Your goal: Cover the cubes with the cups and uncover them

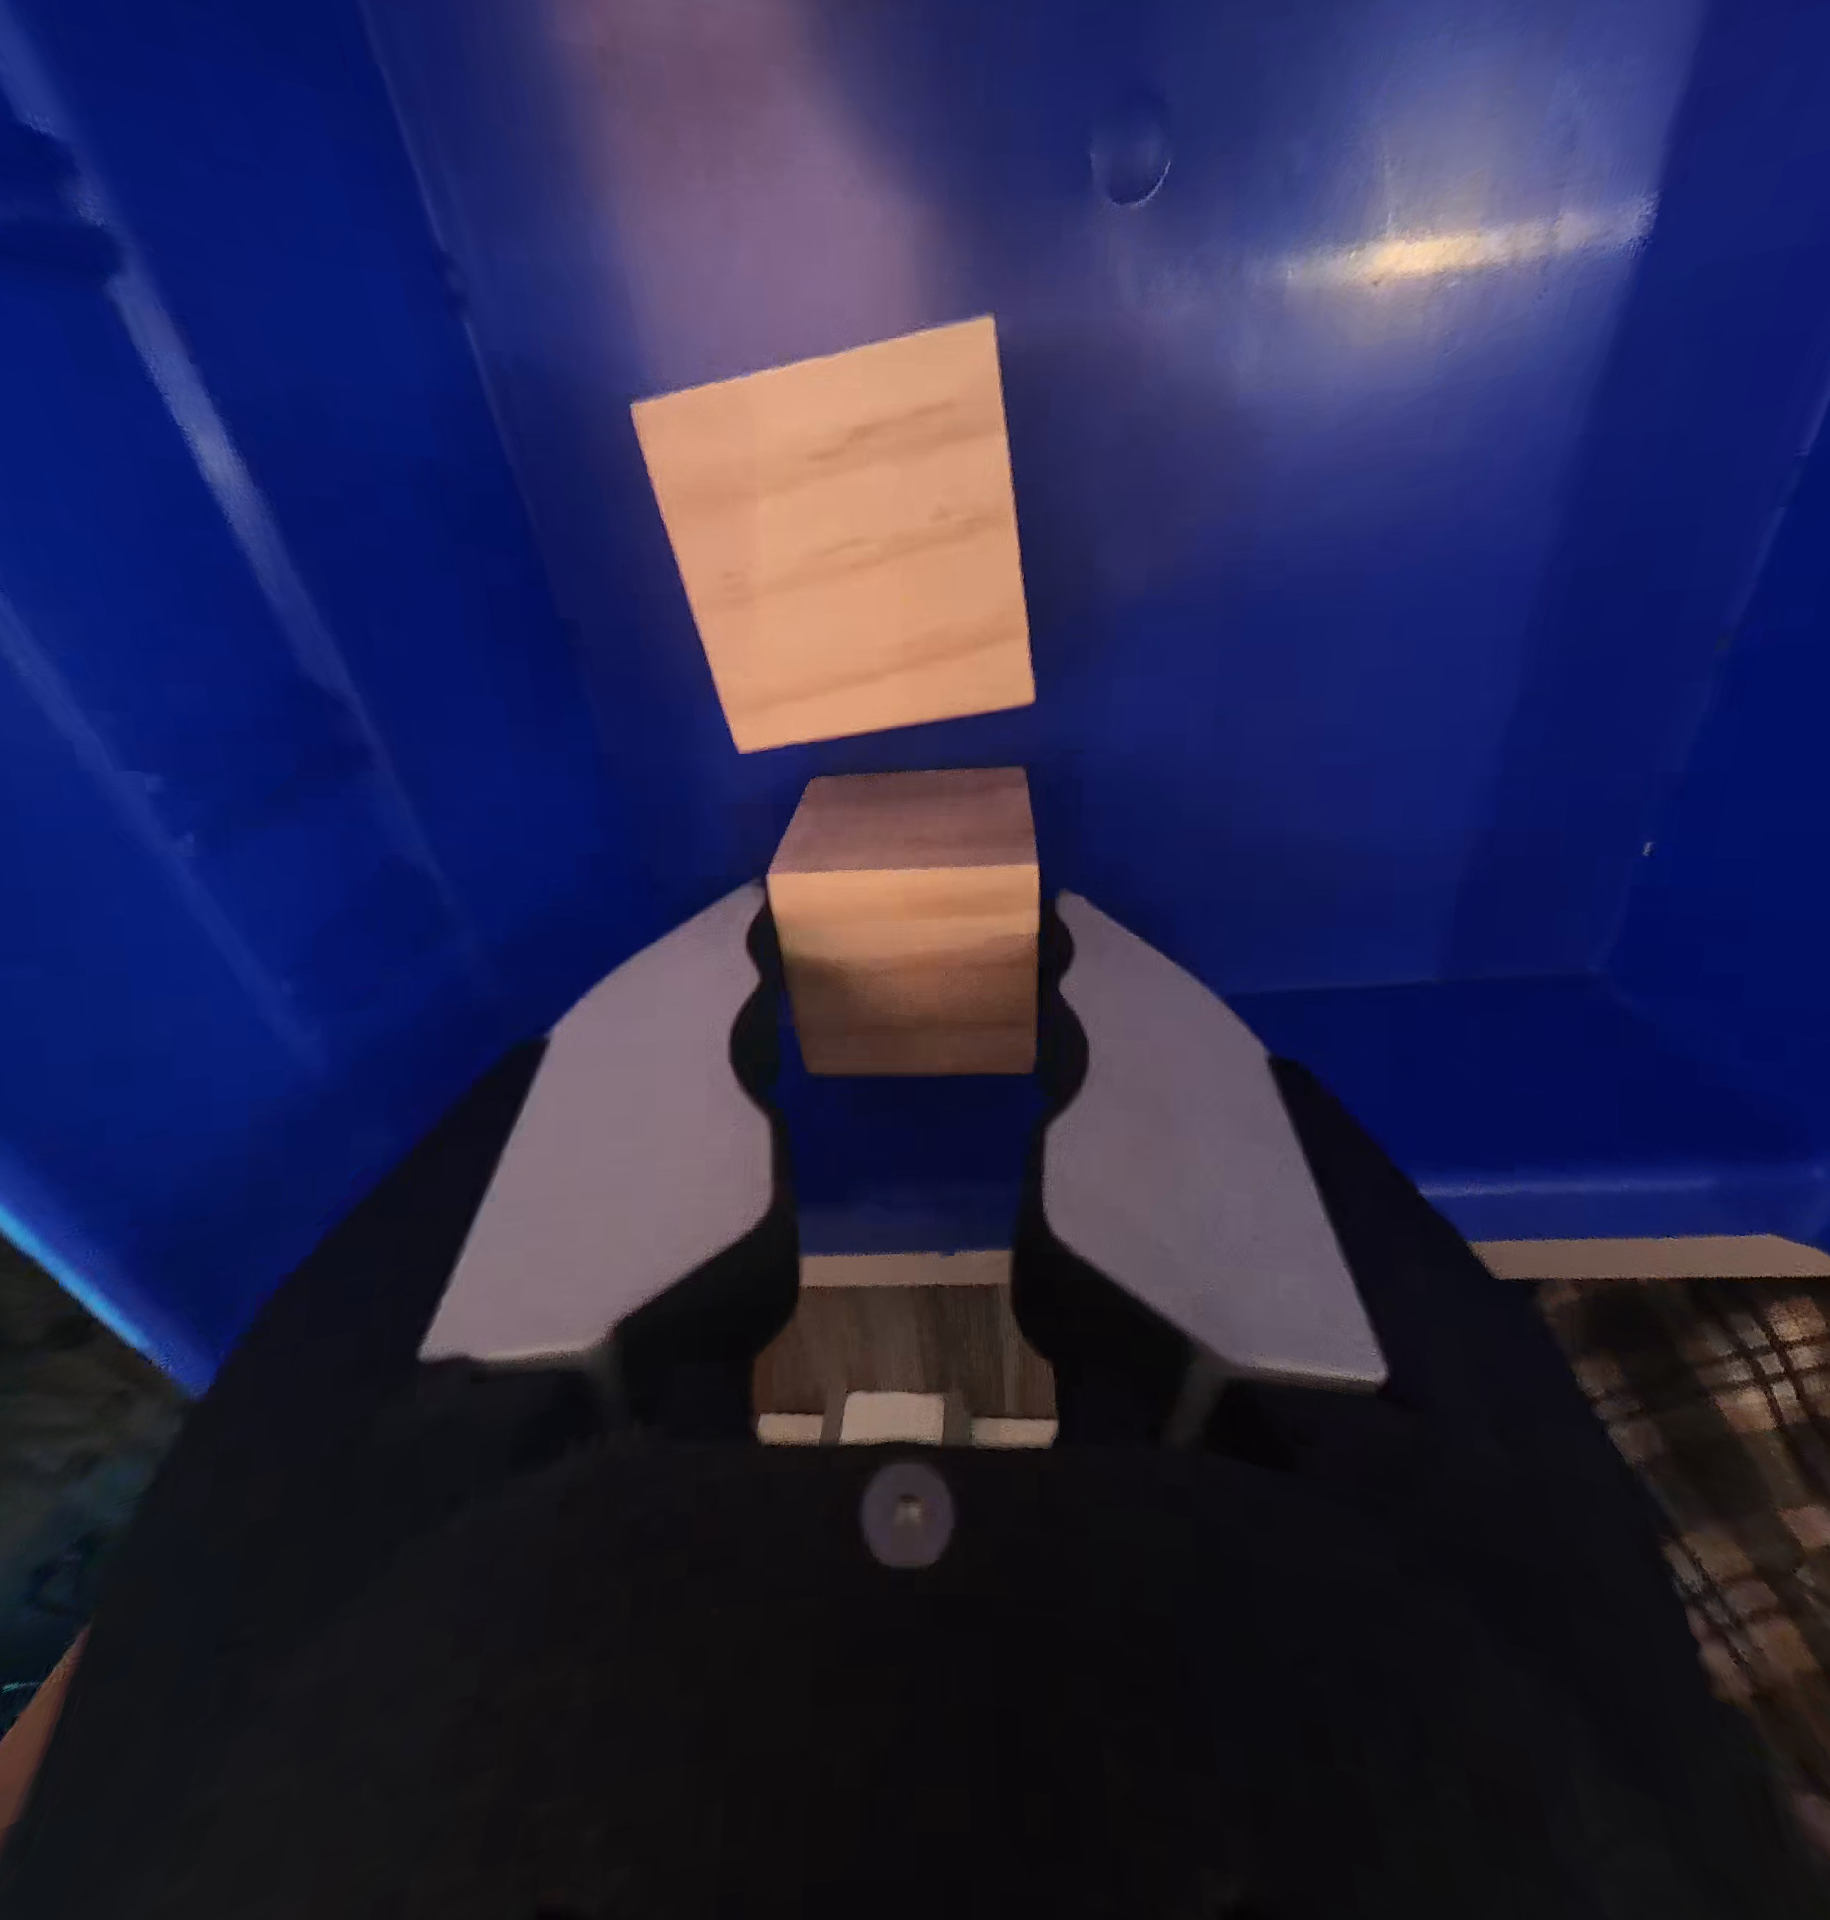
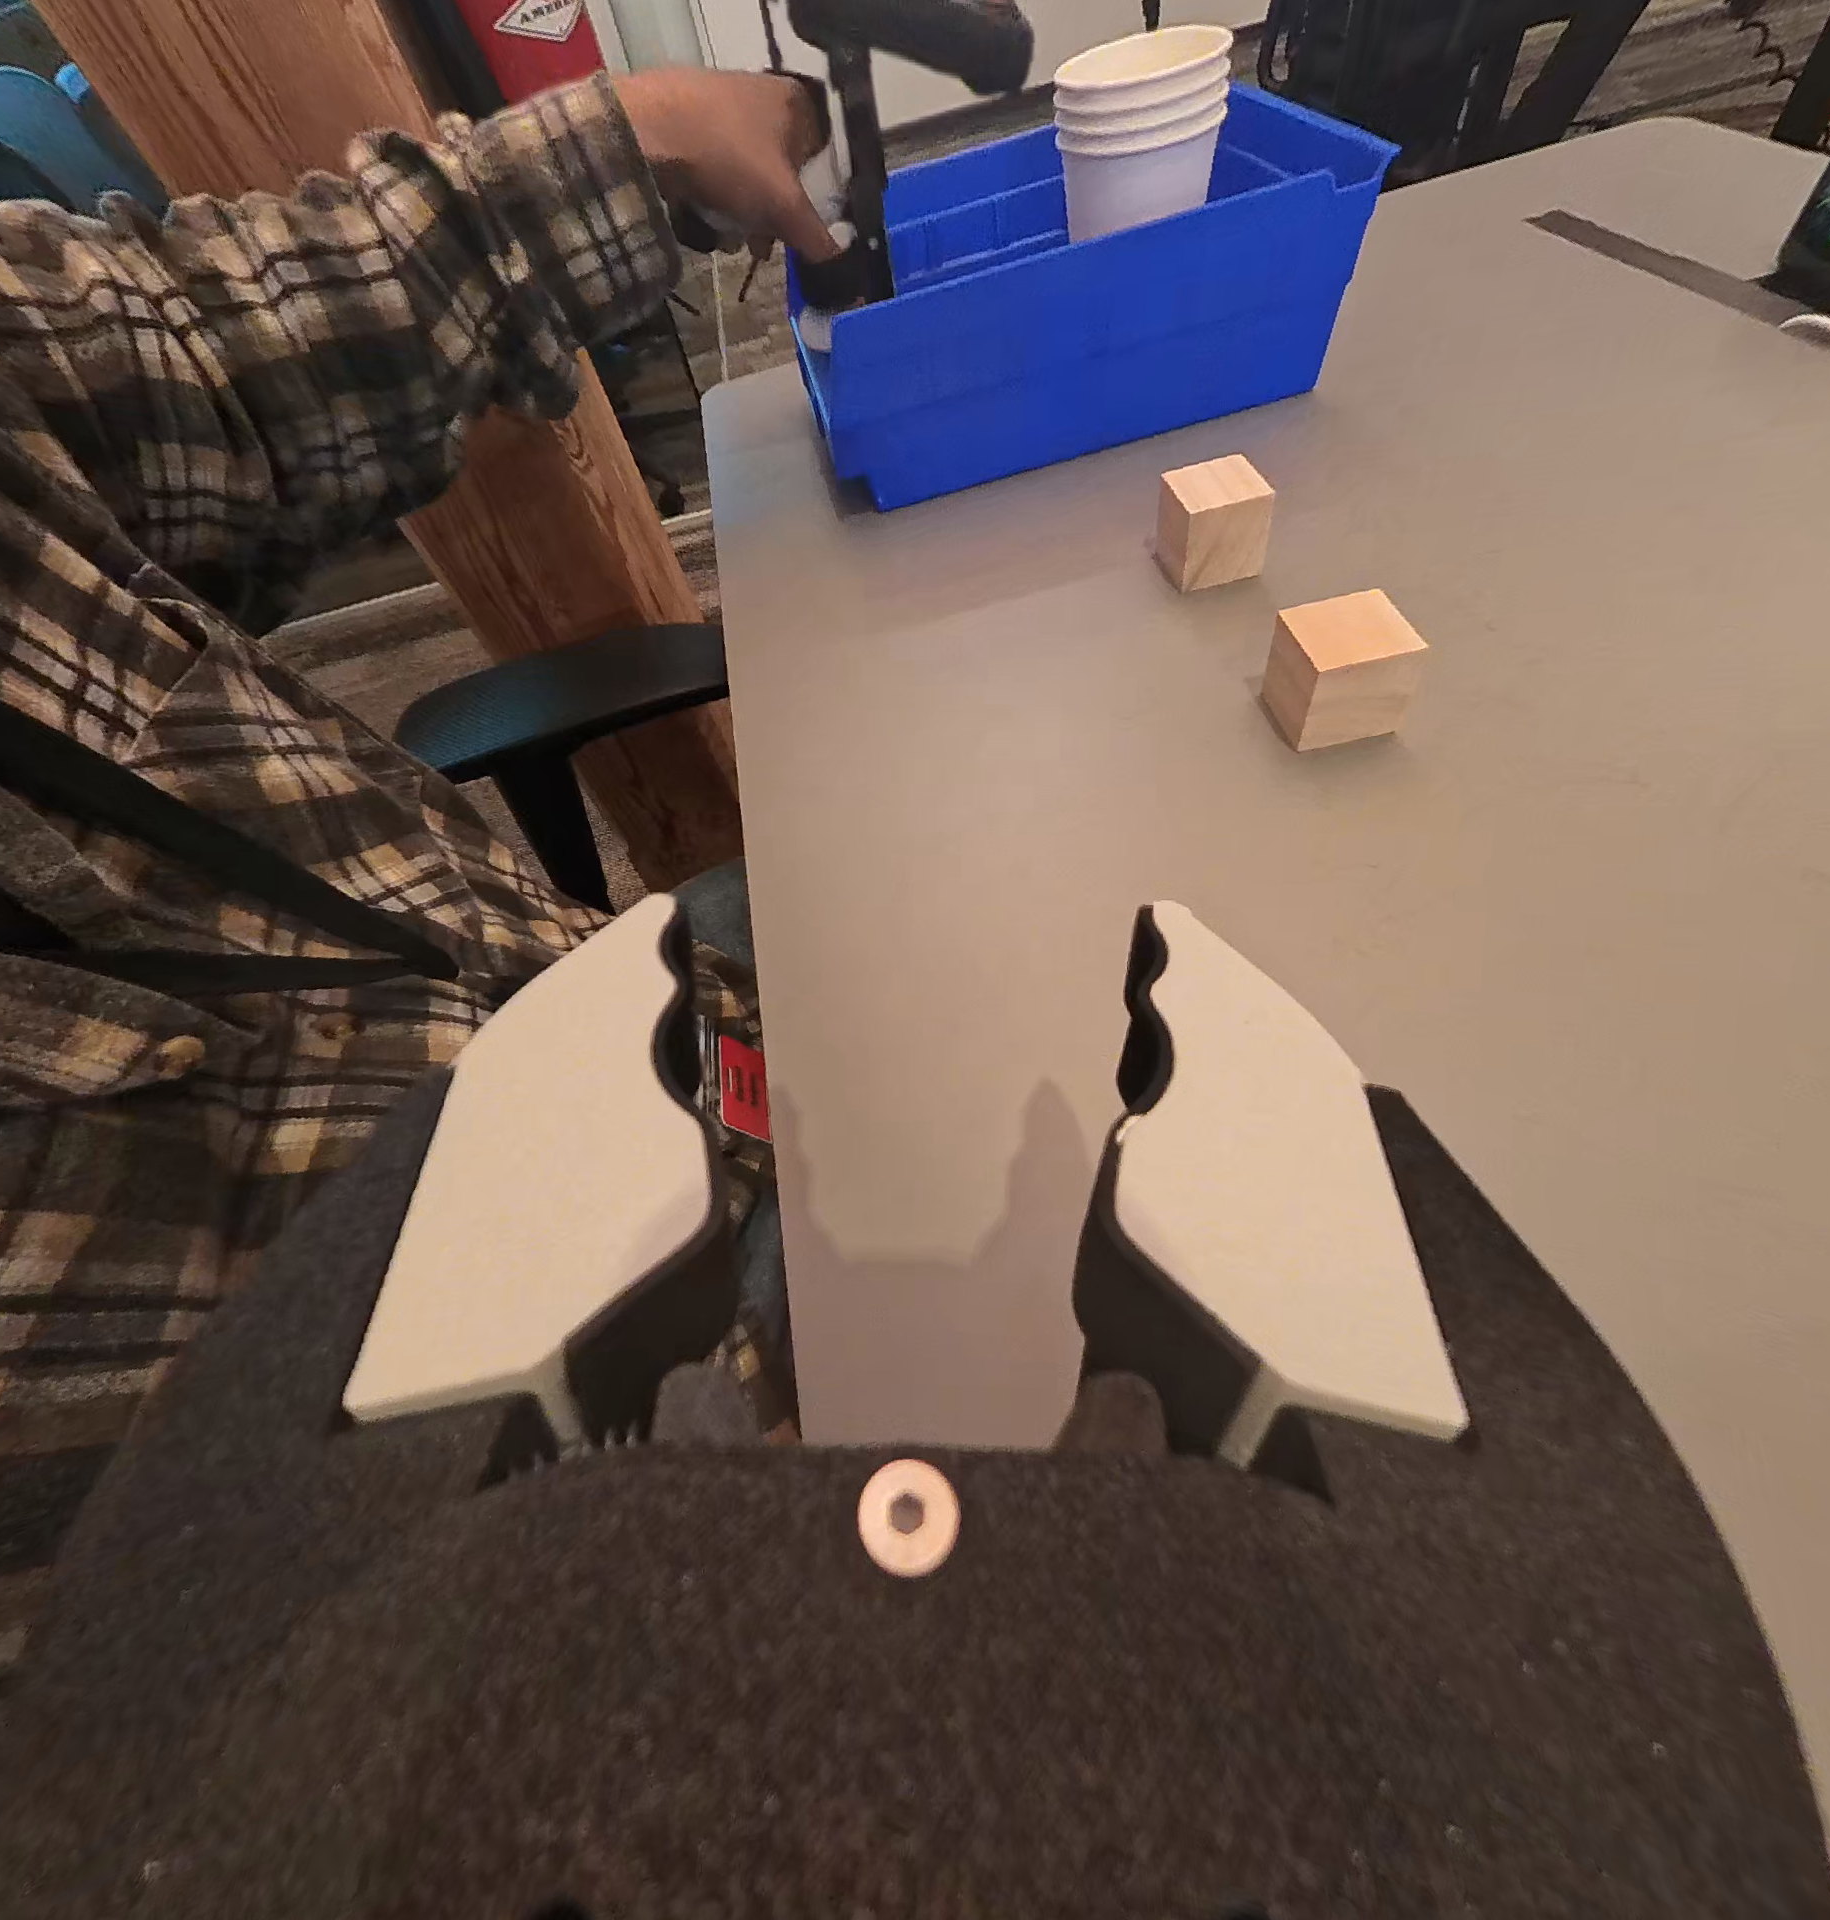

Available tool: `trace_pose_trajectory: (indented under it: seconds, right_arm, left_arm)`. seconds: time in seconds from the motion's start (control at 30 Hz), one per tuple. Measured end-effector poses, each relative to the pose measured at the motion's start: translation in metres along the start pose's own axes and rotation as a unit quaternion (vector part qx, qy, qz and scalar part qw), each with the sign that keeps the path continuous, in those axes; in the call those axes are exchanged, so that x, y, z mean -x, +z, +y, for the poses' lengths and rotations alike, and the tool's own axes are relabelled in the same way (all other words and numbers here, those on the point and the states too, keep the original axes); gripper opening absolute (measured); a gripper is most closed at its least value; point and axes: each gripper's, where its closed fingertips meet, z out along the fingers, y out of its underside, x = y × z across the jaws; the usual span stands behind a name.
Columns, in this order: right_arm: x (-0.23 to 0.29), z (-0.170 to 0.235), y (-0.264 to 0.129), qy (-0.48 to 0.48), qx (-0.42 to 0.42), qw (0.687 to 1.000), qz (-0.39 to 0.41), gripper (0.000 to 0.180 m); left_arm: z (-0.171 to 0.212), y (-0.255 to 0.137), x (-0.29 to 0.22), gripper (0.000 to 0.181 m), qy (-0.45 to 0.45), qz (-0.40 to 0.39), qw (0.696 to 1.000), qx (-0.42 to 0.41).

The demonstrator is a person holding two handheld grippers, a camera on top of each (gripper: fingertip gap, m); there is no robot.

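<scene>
Left wrist view: the left gripper point(image 1: 903, 935) is down inside the blue bin point(image 1: 1410, 623), its jaws closed narrow on a small wooden cube point(image 1: 906, 966), pads touching the cube's two sides. A second, paler cube point(image 1: 838, 530) lies beyond it on the bin floor, just apart from the held one. The whole frame is soft with blur; the bin's ribs at left are smeared. Whether the held cube rests on the bin floor or is lifted clear cannot be told. The frame crops the bin's rim on all sides. A strip of plaid cloth point(image 1: 1742, 1455) shows at lower right.

Right wrist view: the right gripper point(image 2: 906, 935) hangs over the near edge of the grey table point(image 2: 1513, 1039), jaws spread wide, nothing between them. Two wooden cubes sit on the table beside the bin, the nearer point(image 2: 1342, 670) and the farther point(image 2: 1214, 523), well apart from the gripper and just apart from each other. A stack of white paper cups point(image 2: 1139, 135) stands upright in the bin's far part. The person's hand point(image 2: 745, 156), in a plaid sleeve point(image 2: 319, 312), holds the other gripper at the bin's near end; its fingers are hidden behind the bin wall. A dark device at far right is cut off by the frame edge.
</scene>
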Motion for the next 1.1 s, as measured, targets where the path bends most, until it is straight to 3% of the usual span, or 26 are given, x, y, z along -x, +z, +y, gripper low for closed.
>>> trace_pose_trajectory:
  seconds: [0.13,0.27,0.43,0.57,0.7,0.8,0.97,1.1]
  right_arm:
    - [0.001,-0.005,-0.006,0.0,-0.012,1.0,0.001,0.075]
    - [-0.004,-0.012,-0.013,0.004,-0.034,0.999,0.01,0.074]
    - [-0.01,-0.037,-0.008,0.007,-0.08,0.997,-0.006,0.075]
    - [-0.009,-0.067,0.01,-0.013,-0.084,0.996,-0.038,0.072]
    - [-0.015,-0.091,0.025,-0.086,0.008,0.996,-0.031,0.069]
    - [-0.021,-0.102,0.031,-0.136,0.096,0.986,-0.016,0.066]
    - [-0.028,-0.093,0.038,-0.184,0.243,0.952,-0.01,0.062]
    - [-0.034,-0.083,0.044,-0.2,0.311,0.929,-0.009,0.061]
  left_arm:
    - [-0.005,-0.009,0.001,0.045,0.018,0.019,0.999,-0.019]
    - [-0.027,-0.07,-0.008,0.045,0.031,0.075,0.983,-0.166]
    - [-0.053,-0.177,-0.1,0.045,0.159,0.179,0.893,-0.381]
    - [-0.056,-0.209,-0.215,0.045,0.311,0.206,0.806,-0.46]
    - [-0.05,-0.208,-0.323,0.045,0.411,0.271,0.726,-0.48]
    - [-0.048,-0.202,-0.377,0.045,0.447,0.311,0.687,-0.481]
    - [-0.044,-0.191,-0.42,0.045,0.482,0.341,0.658,-0.468]
    - [-0.039,-0.193,-0.433,0.045,0.493,0.359,0.643,-0.464]
